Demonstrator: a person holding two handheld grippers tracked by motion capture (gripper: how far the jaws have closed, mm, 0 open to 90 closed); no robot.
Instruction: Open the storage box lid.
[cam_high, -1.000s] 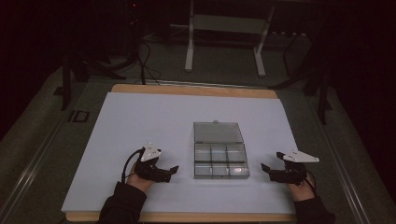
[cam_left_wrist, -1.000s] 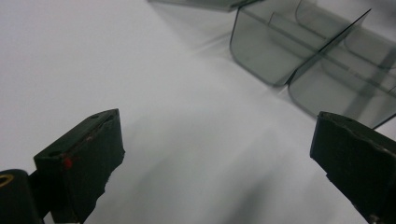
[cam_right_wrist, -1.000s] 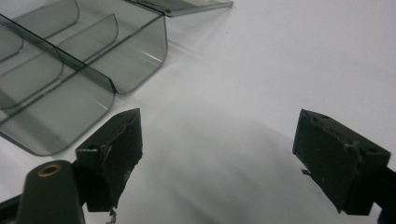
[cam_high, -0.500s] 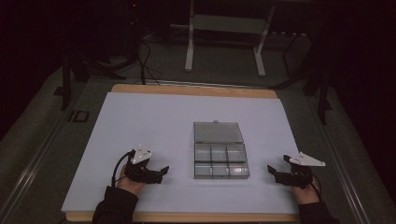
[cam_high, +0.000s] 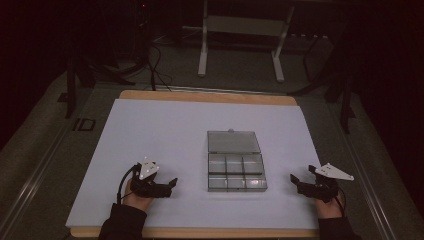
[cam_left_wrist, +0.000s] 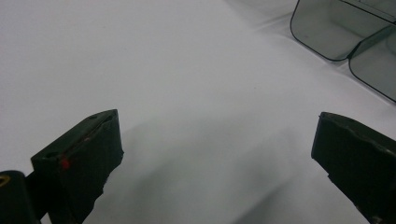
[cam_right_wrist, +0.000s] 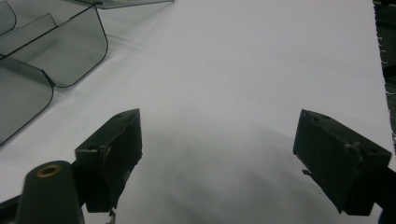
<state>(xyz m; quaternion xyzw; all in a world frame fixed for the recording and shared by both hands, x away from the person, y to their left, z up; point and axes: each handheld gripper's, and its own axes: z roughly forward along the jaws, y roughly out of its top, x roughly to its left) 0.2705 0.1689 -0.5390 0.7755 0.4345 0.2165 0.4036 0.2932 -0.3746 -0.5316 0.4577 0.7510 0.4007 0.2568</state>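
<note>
A clear plastic compartment box (cam_high: 236, 173) lies open on the white sheet, its lid (cam_high: 233, 142) folded flat behind it and its compartments looking empty. My left gripper (cam_high: 172, 183) rests left of the box, pointing at it, jaws wide open and empty. My right gripper (cam_high: 299, 177) sits right of the box, also open and empty. In the left gripper view the left gripper (cam_left_wrist: 217, 135) spans bare sheet, with the box (cam_left_wrist: 329, 32) at top right. In the right gripper view the right gripper (cam_right_wrist: 219, 133) spans bare sheet, with the box (cam_right_wrist: 60, 51) at top left.
A white sheet (cam_high: 165, 130) covers the wooden table (cam_high: 207, 96); its right edge lies close to my right gripper. Beyond the table stand a white frame's legs (cam_high: 202, 45) and cables (cam_high: 150, 65) on the dark floor.
Both hands have drawn back slightly toward the near edge and a little outward from the box. Both grippers stay open; the box has not moved.
</note>
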